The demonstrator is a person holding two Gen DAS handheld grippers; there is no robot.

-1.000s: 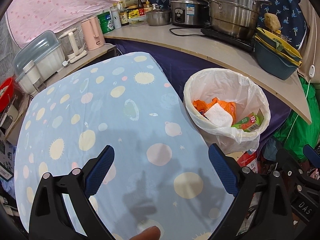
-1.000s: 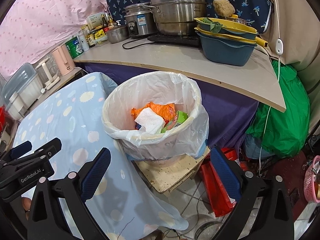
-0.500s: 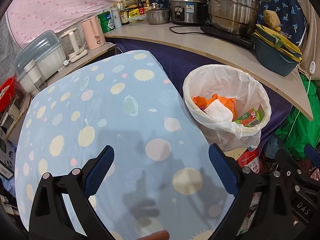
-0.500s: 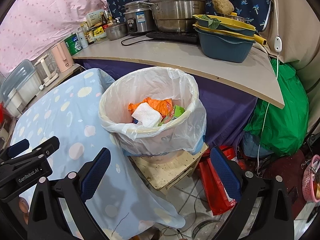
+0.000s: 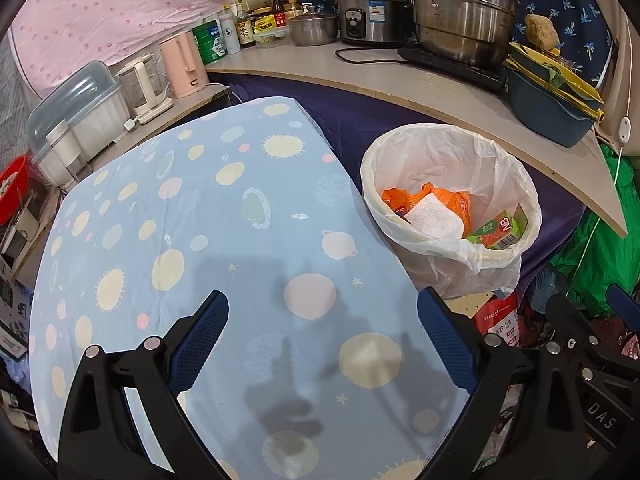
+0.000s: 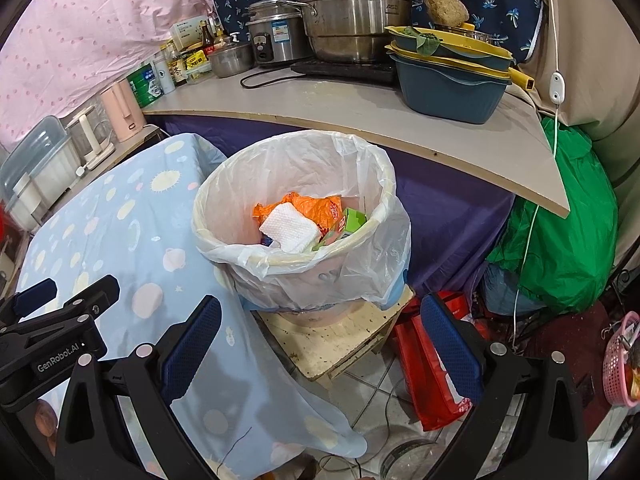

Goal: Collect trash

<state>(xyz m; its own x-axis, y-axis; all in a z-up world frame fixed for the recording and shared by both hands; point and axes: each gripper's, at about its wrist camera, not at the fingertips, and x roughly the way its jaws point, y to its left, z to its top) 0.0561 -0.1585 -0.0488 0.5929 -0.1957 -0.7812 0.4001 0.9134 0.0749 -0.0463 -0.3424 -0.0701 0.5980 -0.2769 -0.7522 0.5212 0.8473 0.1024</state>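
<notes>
The blue spotted tablecloth is filling the left and centre of the left wrist view, with no litter showing on it. The lined bin is sitting mid-frame, holding an orange wrapper, a white napkin and a green carton, all probably light and crushable and best pinched by an edge. The left gripper and right gripper are both hanging spread and empty.

The cloth is pale blue with cream suns, pink and yellow dots and ringed planets. The bin wears a clear white liner and holds an orange wrapper, a white tissue and a green carton. The pads are dark blue on black frames. The curtain is pink, dotted. The basin is teal under yellow trays. The sack is green.
</notes>
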